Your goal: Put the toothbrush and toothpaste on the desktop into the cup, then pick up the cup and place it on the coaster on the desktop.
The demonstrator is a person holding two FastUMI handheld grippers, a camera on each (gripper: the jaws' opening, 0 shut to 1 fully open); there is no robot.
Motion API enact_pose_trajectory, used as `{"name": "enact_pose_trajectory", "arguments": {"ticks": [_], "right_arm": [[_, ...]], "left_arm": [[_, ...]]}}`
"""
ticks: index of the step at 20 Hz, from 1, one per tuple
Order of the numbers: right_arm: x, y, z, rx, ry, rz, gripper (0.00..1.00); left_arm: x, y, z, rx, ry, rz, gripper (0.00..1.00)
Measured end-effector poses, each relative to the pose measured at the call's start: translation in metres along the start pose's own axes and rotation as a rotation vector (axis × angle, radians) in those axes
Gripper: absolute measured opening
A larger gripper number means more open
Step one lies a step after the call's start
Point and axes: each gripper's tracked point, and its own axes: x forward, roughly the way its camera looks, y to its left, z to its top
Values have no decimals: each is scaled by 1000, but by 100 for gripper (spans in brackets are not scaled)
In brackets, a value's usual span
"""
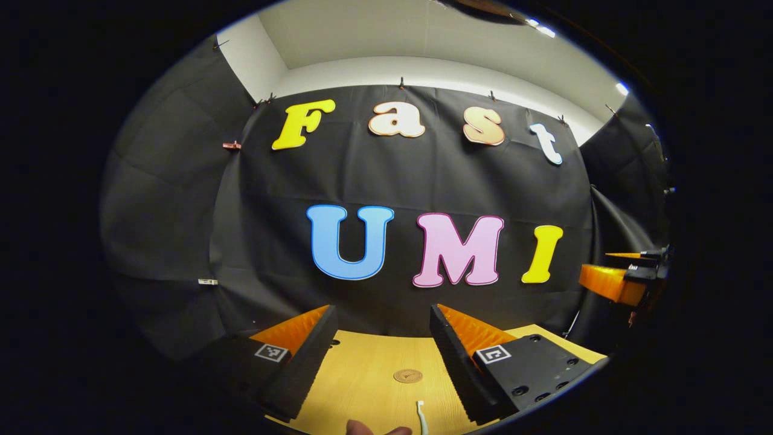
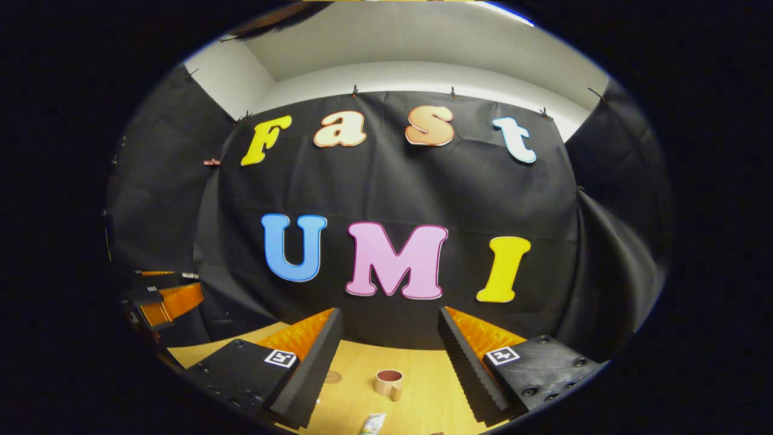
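Nothing done yet. Both claws, left claw (image 1: 381, 344) and right claw (image 2: 389, 347), hang open and empty above the worktop (image 1: 368, 374). Toothbrush (image 1: 421, 417), toothpaste (image 2: 372, 424) lie loose; cup (image 2: 388, 382) off the coaster (image 1: 408, 376).

On the wooden surface (image 2: 423, 386) there is one cup (image 2: 388, 382), one toothpaste tube (image 2: 373, 424) at the near edge, one toothbrush (image 1: 421, 417) and one round coaster (image 1: 408, 376). Two grippers, left (image 1: 381, 356) and right (image 2: 389, 362), each have two fingers.

White toothbrush (image 1: 421, 417), toothpaste (image 2: 372, 424) lie flat on desktop; cup (image 2: 388, 382) upright; round coaster (image 1: 407, 376) bare.
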Motion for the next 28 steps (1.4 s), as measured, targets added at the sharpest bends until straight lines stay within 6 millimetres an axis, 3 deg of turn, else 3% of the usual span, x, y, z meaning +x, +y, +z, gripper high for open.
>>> {"name": "enact_pose_trajectory", "arguments": {"ticks": [6,12,15,20,23,28], "right_arm": [[20,14,-83,12,208,17,97],[37,26,-204,8,513,12,97],[27,34,-277,7,690,22,97],[16,38,-363,29,904,2,97],[17,36,-404,-5,991,-6,98],[12,35,-451,-64,1132,-10,98]], "left_arm": [[13,-3,-30,42,46,-20,97],[19,-4,-58,71,97,-38,97],[21,-3,-77,70,131,-38,97],[19,9,-111,95,180,-18,97],[18,16,-134,101,215,-7,97],[19,32,-159,89,260,38,97]]}}
